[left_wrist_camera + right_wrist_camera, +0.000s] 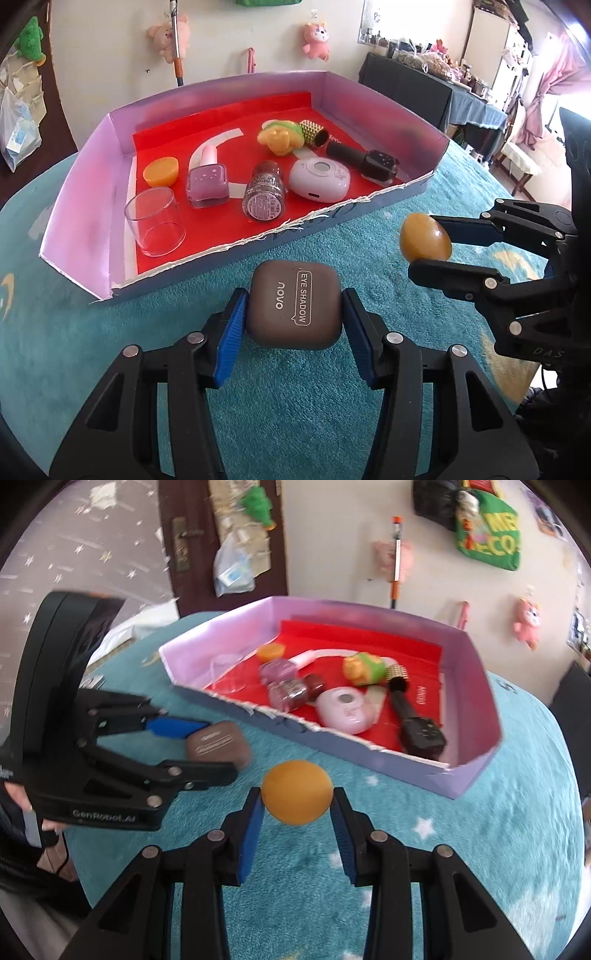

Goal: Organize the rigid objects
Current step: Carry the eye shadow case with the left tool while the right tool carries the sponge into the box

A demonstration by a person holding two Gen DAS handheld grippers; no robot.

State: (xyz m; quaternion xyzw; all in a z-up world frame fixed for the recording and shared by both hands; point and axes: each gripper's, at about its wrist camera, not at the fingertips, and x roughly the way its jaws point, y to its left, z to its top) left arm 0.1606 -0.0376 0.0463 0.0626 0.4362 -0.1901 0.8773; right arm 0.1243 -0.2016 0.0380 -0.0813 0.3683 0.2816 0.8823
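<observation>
My left gripper [293, 308] clamps eye shadow case [294, 304]; right gripper [297, 803] clamps amber ball [297, 792], w/ tray [388, 201] just beyond.

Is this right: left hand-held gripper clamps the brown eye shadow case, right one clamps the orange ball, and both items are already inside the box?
Not quite. The left hand-held gripper does clamp the eye shadow case and the right hand-held gripper the orange ball, but both are outside the box, over the teal cloth. The left wrist view shows it.
</observation>
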